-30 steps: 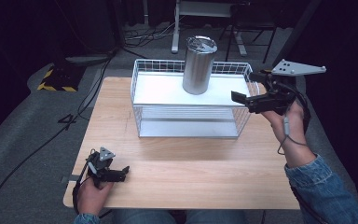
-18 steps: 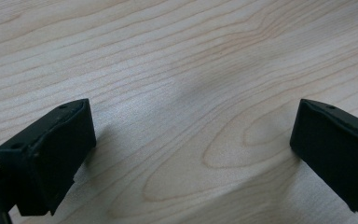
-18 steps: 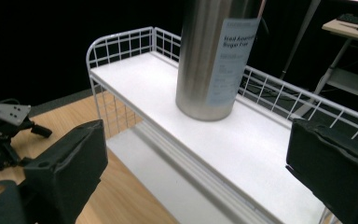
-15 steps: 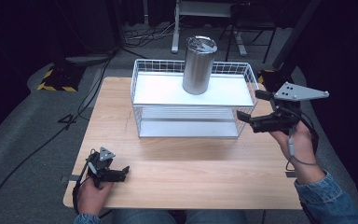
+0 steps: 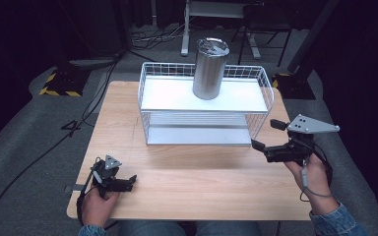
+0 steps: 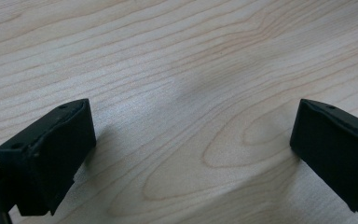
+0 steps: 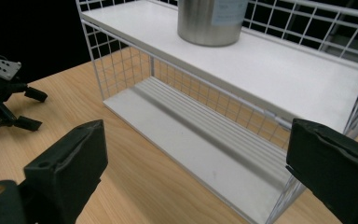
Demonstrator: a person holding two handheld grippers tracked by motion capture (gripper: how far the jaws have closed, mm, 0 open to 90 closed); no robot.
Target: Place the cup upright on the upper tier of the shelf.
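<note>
- My left gripper (image 5: 123,183) rests on the wooden table (image 5: 202,182), jaws spread over bare wood.
- The steel tumbler (image 5: 209,69) stands upright on the wire rack's (image 5: 204,115) top shelf, up and left of my right gripper (image 5: 265,137).
- My right gripper hangs just beside the rack's right end, jaws wide apart, holding nothing.

A light wooden table (image 5: 187,187) is seen on grey carpet (image 5: 24,162). A yellow-and-black striped plate (image 5: 59,83) is laid at ten o'clock, and a white stand (image 5: 184,29) (with loose cables (image 5: 162,37) beside it) is set at twelve o'clock.
</note>
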